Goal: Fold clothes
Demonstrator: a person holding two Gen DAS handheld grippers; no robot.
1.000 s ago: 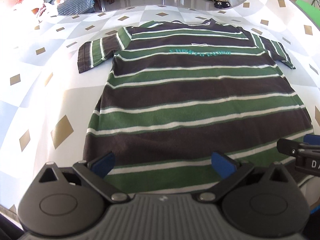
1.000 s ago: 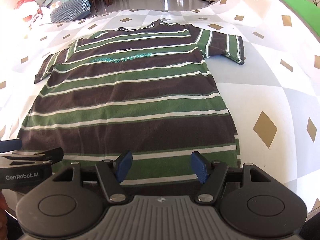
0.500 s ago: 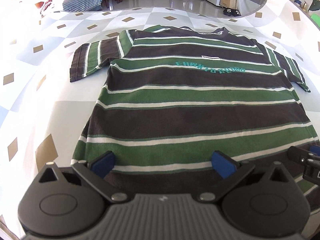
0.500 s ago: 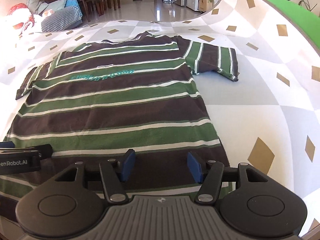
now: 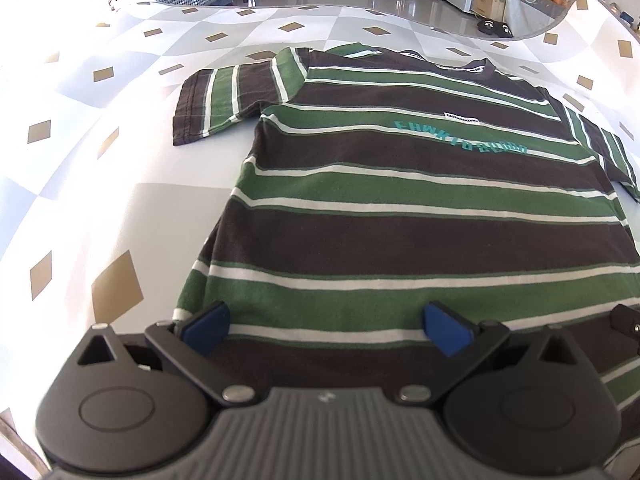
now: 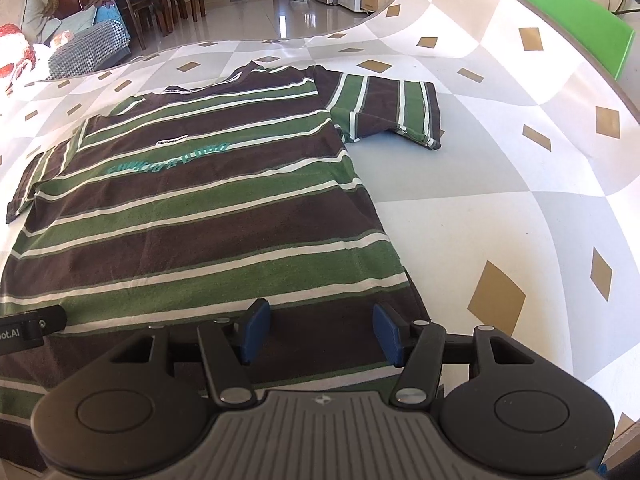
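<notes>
Both of my grippers have slid forward over the hem since a second ago, so the shirt's lower stripes now sit under my fingers where before they lay ahead of them. My left gripper (image 5: 326,330) stands with its blue pads wide apart above the bottom-left part of the striped T-shirt (image 5: 420,208), the left pad (image 5: 206,326) right at the shirt's side edge and the right pad (image 5: 444,332) over a brown band; nothing is held between them. My right gripper (image 6: 320,332) is likewise spread, though less widely, its pads over the dark band near the shirt's bottom-right corner, empty too. Whether either set of fingertips touches the cloth I cannot tell. From the right wrist view the T-shirt (image 6: 208,216) lies flat and face up on the checked tablecloth (image 6: 500,208), collar far from me, both short sleeves spread out to the sides, teal lettering (image 6: 172,162) across the chest below a small white label. Each camera catches the tip of the other gripper at the frame's edge, over the hem. Beyond the table's far edge I see a tiled floor and chairs (image 6: 132,0).
</notes>
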